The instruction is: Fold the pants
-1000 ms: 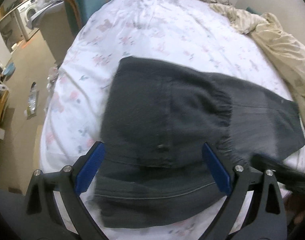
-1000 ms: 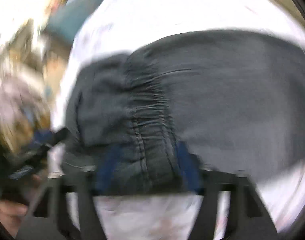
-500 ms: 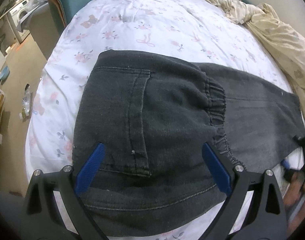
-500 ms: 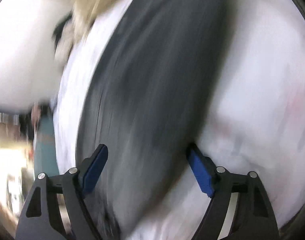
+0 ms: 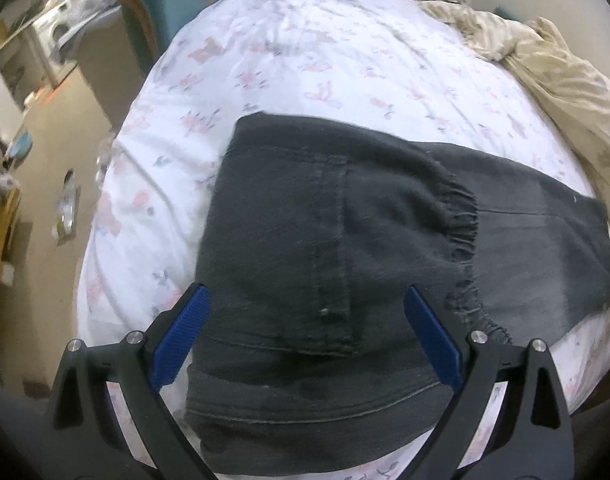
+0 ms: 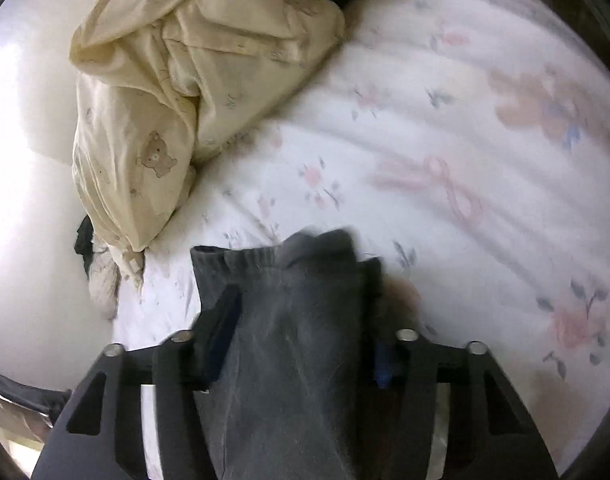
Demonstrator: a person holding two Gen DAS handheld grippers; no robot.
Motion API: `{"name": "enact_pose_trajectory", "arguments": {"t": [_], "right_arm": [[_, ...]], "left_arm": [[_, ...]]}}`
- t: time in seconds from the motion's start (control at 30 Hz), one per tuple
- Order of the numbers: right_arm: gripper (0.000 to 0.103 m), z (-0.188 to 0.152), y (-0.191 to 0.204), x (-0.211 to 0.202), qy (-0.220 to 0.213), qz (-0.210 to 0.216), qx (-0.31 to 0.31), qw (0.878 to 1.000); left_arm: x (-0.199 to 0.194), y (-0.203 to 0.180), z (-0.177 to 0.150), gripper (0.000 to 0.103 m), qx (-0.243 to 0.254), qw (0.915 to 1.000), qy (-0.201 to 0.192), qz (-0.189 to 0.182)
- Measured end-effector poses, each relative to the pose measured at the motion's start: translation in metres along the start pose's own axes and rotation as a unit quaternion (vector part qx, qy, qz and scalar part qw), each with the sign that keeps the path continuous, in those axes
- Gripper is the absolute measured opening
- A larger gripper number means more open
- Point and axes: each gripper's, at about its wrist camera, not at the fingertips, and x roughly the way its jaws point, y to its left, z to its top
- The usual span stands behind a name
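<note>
So we're working on the bed (image 5: 305, 56) here, the one with the white floral sheet, and the dark grey pants (image 5: 345, 248) are lying across the near side of it, already doubled over once so the elastic waistband is sitting on top of the leg fabric. Our left gripper (image 5: 305, 344) is hanging over the folded part with its blue pads spread wide on either side of the back pocket, not pinching anything. Over on the other side, our right gripper (image 6: 301, 344) is sitting at the far end of the pants, where the ribbed cuffs (image 6: 273, 256) are bunched up, and its jaws are closing with that cuff end right between them; the cloth is filling the whole gap, so it's looking like the pads are already squeezing it, though the frame is a bit smeary there. A crumpled cream blanket (image 6: 165, 80) with little bears on it is lying just beyond the cuffs toward the wall. In the left view we're also seeing the floor (image 5: 57, 152) off the bed's side and a washing machine (image 5: 55, 30) in the back.
</note>
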Motion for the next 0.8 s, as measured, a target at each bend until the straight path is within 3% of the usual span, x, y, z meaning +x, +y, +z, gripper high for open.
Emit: {"name": "enact_pose_trajectory", "arguments": {"t": [0.03,0.1,0.17,0.3,0.37,0.43,0.6,0.7,0.8], "right_arm": [[0.010,0.000,0.003,-0.003,0.000,-0.007,-0.017,1.000],[0.010,-0.001,0.013,-0.011,-0.010,-0.023,-0.062,0.998],[0.010,-0.007,0.024,-0.022,-0.028,-0.012,-0.088,0.996],[0.009,-0.024,0.067,-0.042,-0.032,0.034,-0.161,0.986],[0.009,-0.041,0.098,-0.052,-0.025,0.056,-0.217,0.974],[0.009,-0.062,0.125,-0.066,-0.016,0.080,-0.267,0.960],[0.009,-0.143,0.182,-0.100,0.025,0.159,-0.378,0.912],[0.009,-0.204,0.194,-0.117,0.064,0.209,-0.417,0.882],[0.009,-0.270,0.187,-0.124,0.132,0.255,-0.436,0.853]], "left_arm": [[0.001,0.003,0.000,0.096,-0.009,0.9999,0.004,-0.005],[0.001,0.006,0.001,0.096,-0.020,0.9997,0.007,-0.008],[-0.002,0.006,0.002,0.096,-0.023,0.9997,0.003,-0.009],[-0.009,0.004,0.003,0.096,-0.026,0.9994,-0.003,-0.022],[-0.010,0.002,0.002,0.096,-0.027,0.9992,0.001,-0.028],[-0.010,0.000,0.003,0.096,-0.028,0.9989,0.008,-0.037],[-0.013,0.007,0.001,0.096,-0.036,0.9988,0.007,-0.031],[-0.014,0.011,0.000,0.096,-0.048,0.9983,0.010,-0.033],[-0.014,0.013,-0.002,0.096,-0.049,0.9983,0.011,-0.030]]}}
